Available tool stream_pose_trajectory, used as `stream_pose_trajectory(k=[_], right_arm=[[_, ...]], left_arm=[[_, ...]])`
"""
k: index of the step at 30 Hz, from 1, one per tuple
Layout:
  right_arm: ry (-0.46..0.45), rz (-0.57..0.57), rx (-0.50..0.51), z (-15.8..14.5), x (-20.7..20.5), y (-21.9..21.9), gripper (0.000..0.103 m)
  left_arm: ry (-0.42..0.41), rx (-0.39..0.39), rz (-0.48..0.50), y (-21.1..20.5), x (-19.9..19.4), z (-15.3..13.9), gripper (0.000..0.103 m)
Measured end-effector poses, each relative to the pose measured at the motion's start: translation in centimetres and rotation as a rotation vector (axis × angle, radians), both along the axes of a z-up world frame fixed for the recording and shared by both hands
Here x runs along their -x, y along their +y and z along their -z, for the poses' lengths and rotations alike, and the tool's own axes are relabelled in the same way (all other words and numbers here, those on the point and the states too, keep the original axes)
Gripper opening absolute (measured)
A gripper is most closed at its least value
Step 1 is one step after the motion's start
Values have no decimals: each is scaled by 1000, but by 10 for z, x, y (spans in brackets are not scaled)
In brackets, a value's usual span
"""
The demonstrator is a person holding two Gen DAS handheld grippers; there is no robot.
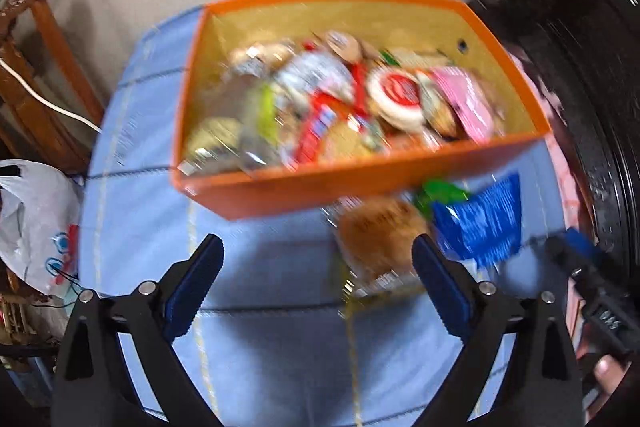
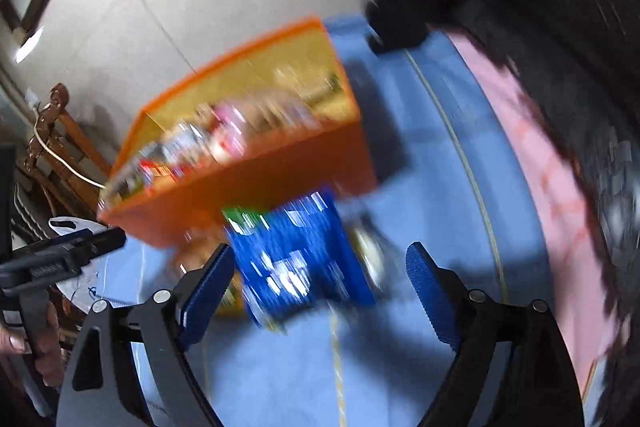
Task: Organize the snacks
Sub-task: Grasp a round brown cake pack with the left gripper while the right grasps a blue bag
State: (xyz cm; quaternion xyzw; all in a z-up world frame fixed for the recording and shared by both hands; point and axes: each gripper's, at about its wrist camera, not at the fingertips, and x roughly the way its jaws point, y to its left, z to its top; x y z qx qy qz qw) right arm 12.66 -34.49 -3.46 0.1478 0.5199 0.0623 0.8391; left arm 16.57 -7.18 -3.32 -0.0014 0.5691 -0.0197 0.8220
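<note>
1. Covering most of both views, a blue cloth [image 1: 280, 347] with thin checked lines lies over the table, with a pink cloth [image 2: 560, 195] along its far right edge.
2. An orange box [image 1: 320, 187] with a yellow lining stands on the blue cloth, filled with a heap of mixed snack packets [image 1: 340, 99]; blur hides their labels.
3. A white plastic bag [image 1: 36, 223] sits off the table's left edge, near a brown wooden chair [image 1: 36, 75] with a white cord across it.
4. A blue snack packet [image 2: 300, 259] lies on the cloth just in front of the box's near wall, with a green packet [image 1: 440, 191] peeking out beside it.
5. A brown round snack in a clear wrapper [image 1: 380, 239] lies on the cloth, touching or just beside the blue packet.
6. The left gripper [image 1: 318, 267] hangs above the cloth with its jaws spread wide and released; the brown snack sits near its right finger [image 1: 436, 279], not pinched.
7. The right gripper [image 2: 320, 275] is likewise wide open and grasping nothing; the blue packet lies between its fingers, apart from both pads.
</note>
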Motion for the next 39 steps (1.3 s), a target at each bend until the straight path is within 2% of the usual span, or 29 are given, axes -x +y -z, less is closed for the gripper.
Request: stream_pose_trajectory(k=[3, 6, 9, 15, 19, 21, 23, 26, 29, 32, 34, 35, 37, 38, 39], right_arm=[[72, 12, -16, 23, 23, -12, 88], [104, 11, -34, 35, 35, -16, 88], [132, 5, -60, 41, 42, -18, 88], [152, -46, -66, 44, 49, -9, 88], [151, -72, -51, 42, 45, -1, 88], [145, -76, -47, 41, 40, 0, 89], [133, -78, -34, 38, 34, 4, 89], [89, -100, 28, 31, 17, 17, 89], [45, -146, 105, 30, -1, 35, 89], [39, -215, 148, 37, -23, 60, 89], [71, -274, 189, 46, -33, 83, 90], [69, -296, 232, 49, -35, 93, 96], [20, -361, 363, 57, -34, 121, 97], [2, -401, 406, 60, -31, 130, 95], [-30, -470, 518, 65, -26, 146, 87]], left_arm=[[65, 0, 21, -17, 1, 20, 93], [108, 11, -9, -23, -3, 37, 93], [147, 39, -70, -27, -12, 50, 93], [177, 76, -127, -40, -30, 64, 93], [192, 14, -119, -50, -40, 79, 93], [183, 44, -107, -47, -38, 83, 78], [161, 49, -100, -44, -32, 83, 76], [124, 11, -74, -32, -11, 80, 75], [136, 52, -95, -10, 13, 80, 75], [157, 69, -133, 11, 31, 85, 75], [189, 68, -166, 23, 40, 93, 75], [199, 82, -180, 29, 43, 97, 75], [212, 93, -199, 38, 49, 102, 75], [213, 96, -201, 40, 50, 104, 76], [213, 94, -200, 40, 50, 105, 76]])
